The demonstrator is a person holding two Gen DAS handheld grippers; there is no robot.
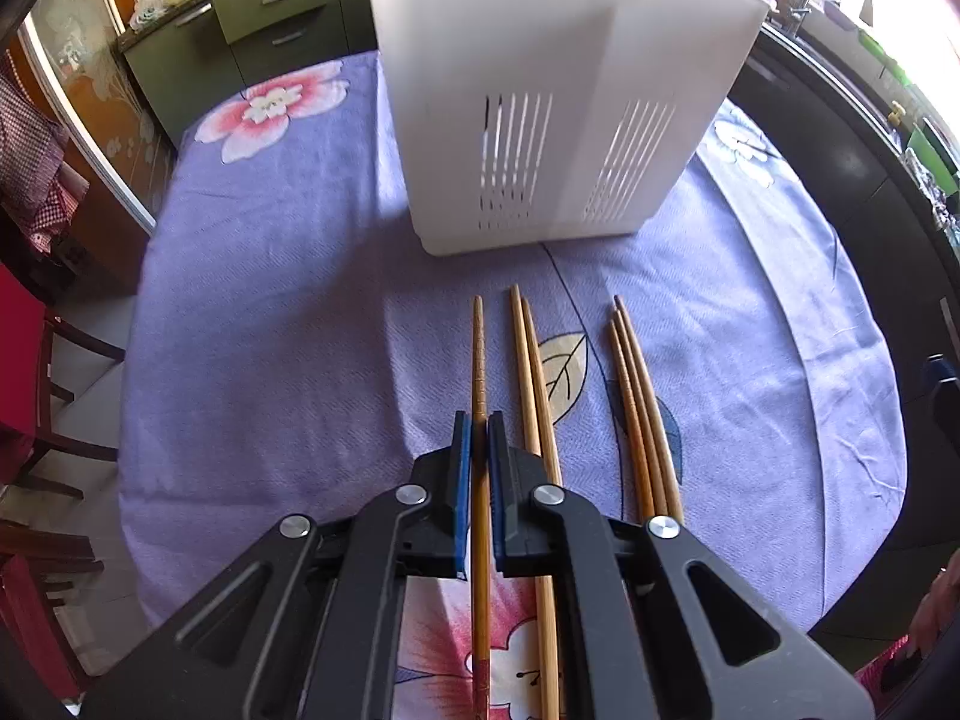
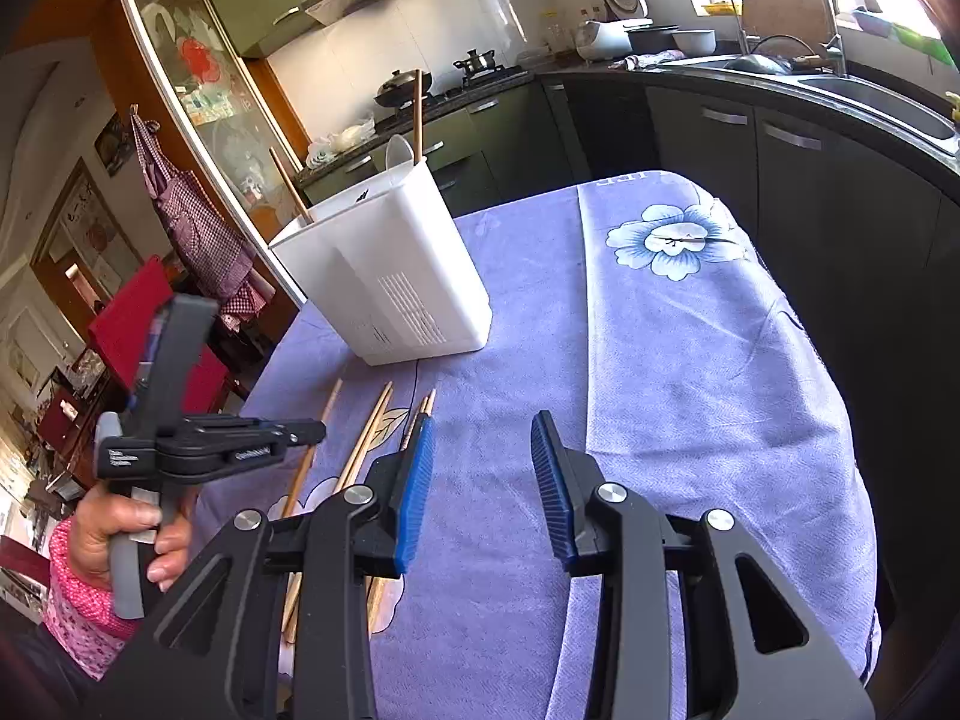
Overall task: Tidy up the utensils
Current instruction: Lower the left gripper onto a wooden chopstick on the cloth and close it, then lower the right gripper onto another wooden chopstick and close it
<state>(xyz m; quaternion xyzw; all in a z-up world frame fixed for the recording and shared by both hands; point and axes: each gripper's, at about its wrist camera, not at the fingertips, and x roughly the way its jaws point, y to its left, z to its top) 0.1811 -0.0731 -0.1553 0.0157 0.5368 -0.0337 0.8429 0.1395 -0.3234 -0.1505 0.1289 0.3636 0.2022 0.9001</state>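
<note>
My left gripper (image 1: 479, 429) is shut on a single wooden chopstick (image 1: 477, 360) that lies lengthwise on the purple floral tablecloth (image 1: 270, 312). A pair of chopsticks (image 1: 531, 372) lies just right of it, and three more chopsticks (image 1: 639, 408) farther right. The white slotted utensil holder (image 1: 552, 90) stands upright just beyond the chopstick tips. In the right wrist view my right gripper (image 2: 483, 456) is open and empty above bare cloth, right of the chopsticks (image 2: 366, 438). The holder (image 2: 390, 276) holds two chopsticks and a white spoon. The left gripper (image 2: 312, 431) shows there, hand-held.
Dark kitchen cabinets (image 2: 780, 180) and a sink counter (image 2: 870, 84) run along the right and far sides of the table. A red chair (image 1: 24, 360) stands off the left edge. The tablecloth (image 2: 690, 390) stretches to the right of the holder.
</note>
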